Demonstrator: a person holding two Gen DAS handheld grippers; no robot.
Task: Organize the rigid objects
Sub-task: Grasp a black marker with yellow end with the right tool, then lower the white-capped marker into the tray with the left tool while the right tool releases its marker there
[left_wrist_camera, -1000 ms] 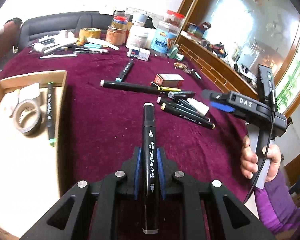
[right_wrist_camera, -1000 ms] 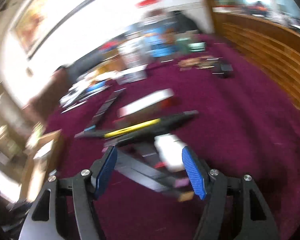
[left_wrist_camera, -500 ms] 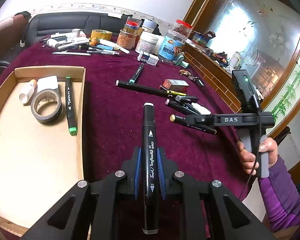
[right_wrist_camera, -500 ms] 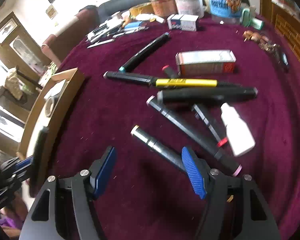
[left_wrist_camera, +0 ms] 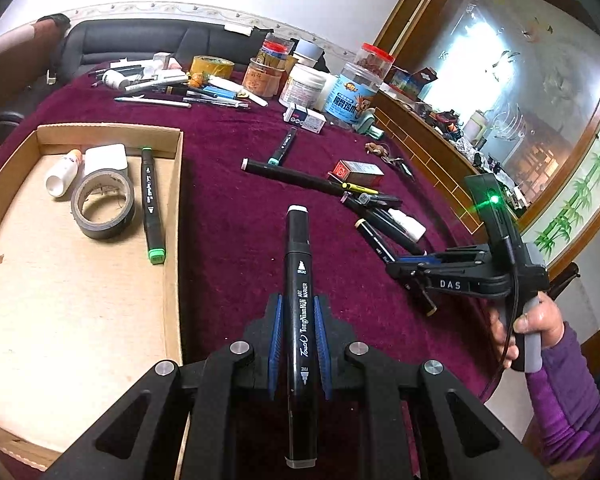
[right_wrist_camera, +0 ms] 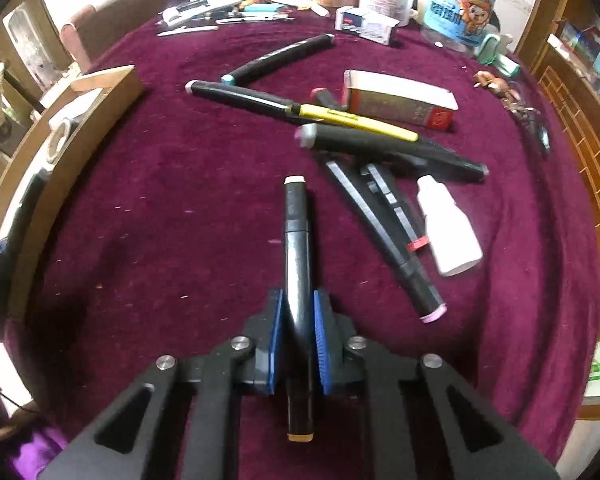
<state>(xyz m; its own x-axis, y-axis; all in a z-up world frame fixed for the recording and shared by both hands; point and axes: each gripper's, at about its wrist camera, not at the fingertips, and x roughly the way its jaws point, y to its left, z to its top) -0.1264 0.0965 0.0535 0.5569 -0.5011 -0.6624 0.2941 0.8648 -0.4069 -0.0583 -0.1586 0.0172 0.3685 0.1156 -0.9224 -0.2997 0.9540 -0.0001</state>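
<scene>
My left gripper (left_wrist_camera: pixel 299 314) is shut on a black art marker (left_wrist_camera: pixel 299 248) with a white cap, held over the maroon cloth just right of the cardboard tray (left_wrist_camera: pixel 173 240). My right gripper (right_wrist_camera: pixel 298 314) points steeply down at the cloth with its jaws closing, and its blue pads press on a black marker (right_wrist_camera: pixel 296 224) with tan end caps. In the left wrist view the right gripper (left_wrist_camera: pixel 406 266) sits low over that marker (left_wrist_camera: pixel 374 240). Several more black markers (right_wrist_camera: pixel 380 220), a yellow pen (right_wrist_camera: pixel 352 120) and a white bottle (right_wrist_camera: pixel 448 232) lie just beyond.
The tray holds a tape roll (left_wrist_camera: pixel 102 204), a green-capped marker (left_wrist_camera: pixel 150 204) and a small white bottle (left_wrist_camera: pixel 62 174). A red-and-white box (right_wrist_camera: pixel 400 98) lies behind the pile. Jars (left_wrist_camera: pixel 352 88), tape and pens crowd the far edge. A wooden ledge (left_wrist_camera: pixel 428 148) runs along the right.
The right gripper tilted down over the marker pile, and its jaws went from wide open to shut on the tan-capped marker. The left gripper kept its marker and hardly moved.
</scene>
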